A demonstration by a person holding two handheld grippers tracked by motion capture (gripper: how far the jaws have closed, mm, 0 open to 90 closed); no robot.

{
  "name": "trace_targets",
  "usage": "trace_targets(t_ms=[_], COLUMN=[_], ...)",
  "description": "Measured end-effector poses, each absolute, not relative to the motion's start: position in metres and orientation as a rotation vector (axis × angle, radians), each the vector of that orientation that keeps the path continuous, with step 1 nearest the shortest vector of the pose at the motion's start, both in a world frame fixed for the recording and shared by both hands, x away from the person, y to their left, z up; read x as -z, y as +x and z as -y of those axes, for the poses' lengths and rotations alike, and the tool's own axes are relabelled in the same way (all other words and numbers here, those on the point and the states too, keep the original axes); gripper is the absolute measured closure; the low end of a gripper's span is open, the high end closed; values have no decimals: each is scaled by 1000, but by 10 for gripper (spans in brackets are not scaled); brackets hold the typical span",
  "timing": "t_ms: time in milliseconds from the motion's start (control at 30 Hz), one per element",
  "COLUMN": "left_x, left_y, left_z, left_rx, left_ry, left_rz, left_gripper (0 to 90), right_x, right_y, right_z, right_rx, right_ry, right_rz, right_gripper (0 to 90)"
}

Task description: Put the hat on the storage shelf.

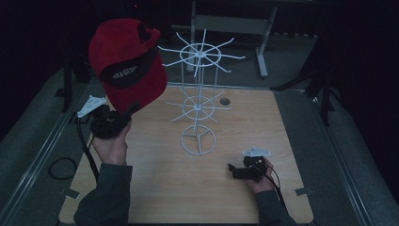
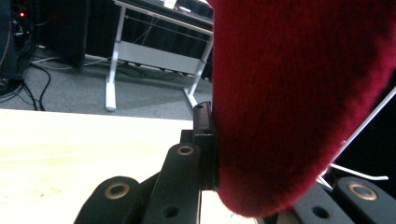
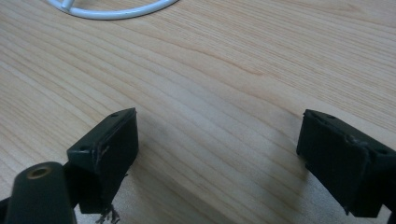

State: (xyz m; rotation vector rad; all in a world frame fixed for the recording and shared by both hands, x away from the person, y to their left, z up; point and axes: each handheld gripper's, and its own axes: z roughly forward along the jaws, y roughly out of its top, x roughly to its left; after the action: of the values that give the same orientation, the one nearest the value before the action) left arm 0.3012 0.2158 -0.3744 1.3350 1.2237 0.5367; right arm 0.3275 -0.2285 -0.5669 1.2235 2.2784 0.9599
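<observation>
1. The left gripper [image 1: 123, 114] is clamped on the lower edge of a red cap [image 1: 127, 61], holding it up above the left rear part of the wooden table [image 1: 155, 197]; in the left gripper view one black jaw presses flat against the red fabric [image 2: 299, 93]
2. The right gripper [image 3: 217, 154] rests low over the table's front right area with its jaws spread wide and bare wood between them, holding nothing
3. The cap stands nearly upright, its long axis rising up and slightly left from the gripper, with the black band and its white lettering facing the camera; it sits just left of the white wire rack [image 1: 200, 94]
4. The rack stands upright mid-table on a ring base [image 3: 112, 9]
5. The lettering is too small to read, the left gripper's far jaw is hidden behind the cap, and the dim light blurs the surroundings
</observation>
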Motion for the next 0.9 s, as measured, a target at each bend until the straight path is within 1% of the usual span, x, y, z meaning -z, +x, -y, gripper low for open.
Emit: trace_targets(t_ms=[900], left_x=[375], left_y=[293], left_z=[-213], left_rx=[-535], left_ry=[1365], left_rz=[-1159], left_gripper=[853], right_x=[567], right_y=[327], right_z=[228], right_rx=[-960], right_ry=[1225], right_rz=[-2280], right_gripper=[125])
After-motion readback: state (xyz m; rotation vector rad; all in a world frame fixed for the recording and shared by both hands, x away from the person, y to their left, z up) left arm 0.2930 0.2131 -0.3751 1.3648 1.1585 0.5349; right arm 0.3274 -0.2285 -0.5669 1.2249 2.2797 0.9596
